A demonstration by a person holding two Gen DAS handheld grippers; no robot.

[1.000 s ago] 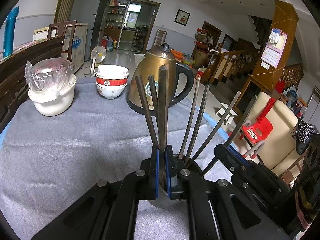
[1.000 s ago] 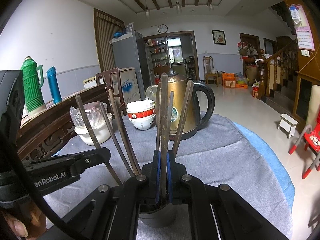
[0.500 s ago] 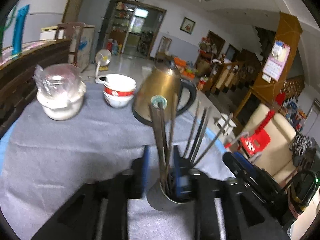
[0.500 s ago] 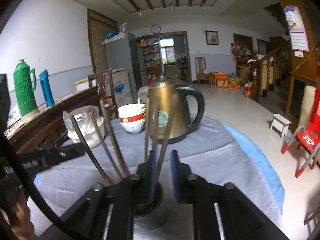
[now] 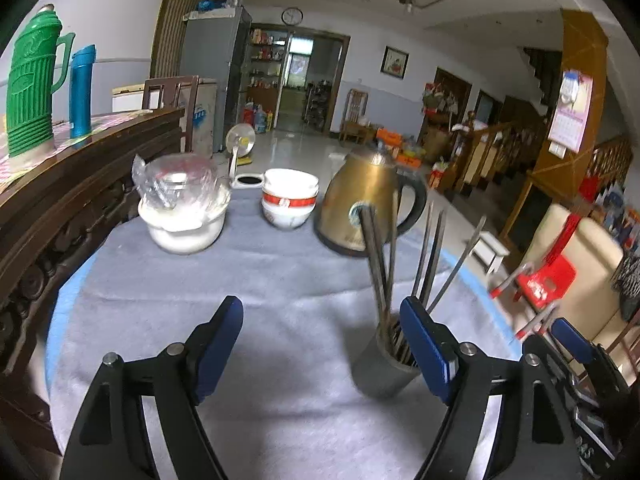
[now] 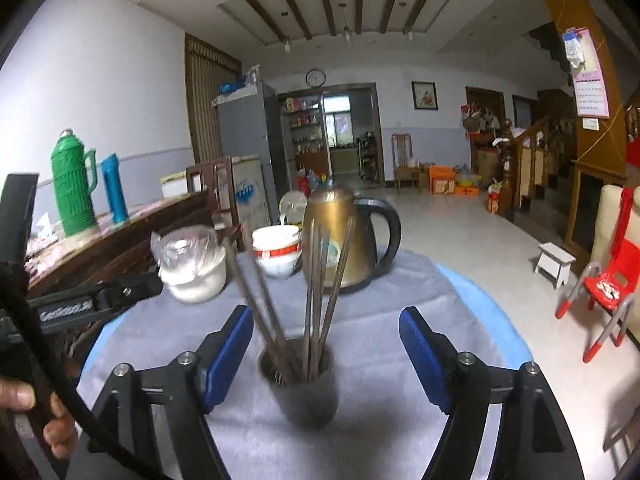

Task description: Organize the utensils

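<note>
I see my right gripper (image 6: pixel 326 354) spread wide with nothing in it; the metal cup (image 6: pixel 306 394) with the chopsticks (image 6: pixel 314 292) stands between its fingers, untouched. My left gripper (image 5: pixel 322 344) is also wide and free, the cup (image 5: pixel 382 368) near its right finger. Behind on the grey cloth (image 5: pixel 260 280) stand a gold kettle (image 5: pixel 366 204) and stacked bowls (image 5: pixel 290 198).

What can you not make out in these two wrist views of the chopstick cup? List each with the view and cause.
- Chopsticks: exact count, right wrist view; motion blur, overlap.
- Cup right side: left wrist view; hidden behind the left gripper finger.
- White pot contents: both views; crinkled plastic bag covers it.
- Right gripper: open.
</note>
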